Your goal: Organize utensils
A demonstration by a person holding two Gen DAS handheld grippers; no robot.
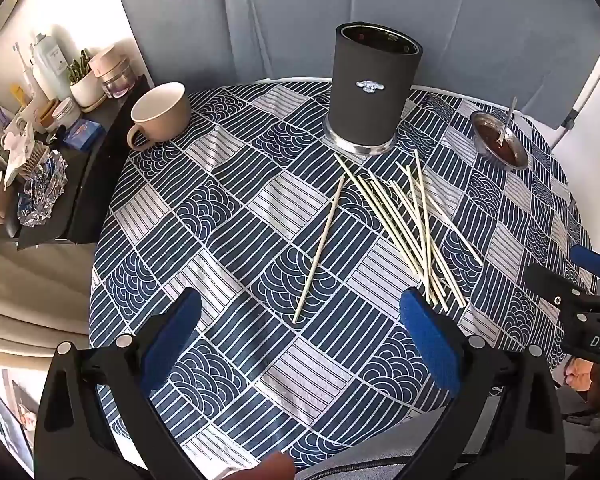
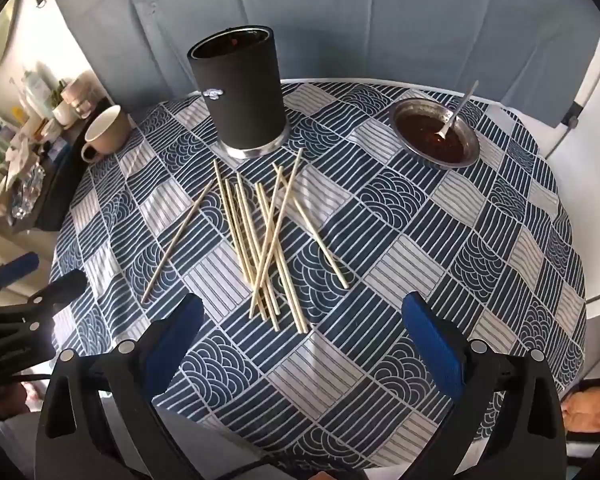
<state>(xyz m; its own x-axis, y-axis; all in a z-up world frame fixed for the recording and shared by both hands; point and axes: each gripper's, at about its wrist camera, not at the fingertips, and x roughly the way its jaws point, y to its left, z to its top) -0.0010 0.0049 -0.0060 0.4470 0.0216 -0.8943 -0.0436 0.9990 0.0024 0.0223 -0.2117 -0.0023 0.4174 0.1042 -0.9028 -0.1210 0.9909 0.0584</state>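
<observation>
Round table with a blue and white patterned cloth (image 1: 228, 216), seen from both wrist cams angled down. Far left, off the table: cluttered dark side shelf (image 1: 100, 148) with bottles, jars and a small potted plant. Beige mug (image 1: 162, 116) at the left edge of the table, handle toward the camera. Left gripper (image 1: 300, 344) low in its own view, blue-padded fingers (image 1: 172, 344) spread wide, nothing between them, hovering above the cloth, not touching anything. One lone chopstick (image 1: 320, 250) lies diagonal, just left of the main pile. Black cylindrical holder (image 1: 374, 88) stands upright at the back centre on a silver base, top uncovered. Loose pile of pale chopsticks (image 1: 412, 232) in front of the holder, criss-crossed and overlapping, flat on the cloth, all outside the holder. Right gripper (image 2: 304, 344) also spread wide with nothing in it, above the near end of the pile, not touching. Far right: metal dish (image 2: 472, 156) with dark sauce and a spoon (image 2: 456, 114) leaning in it
</observation>
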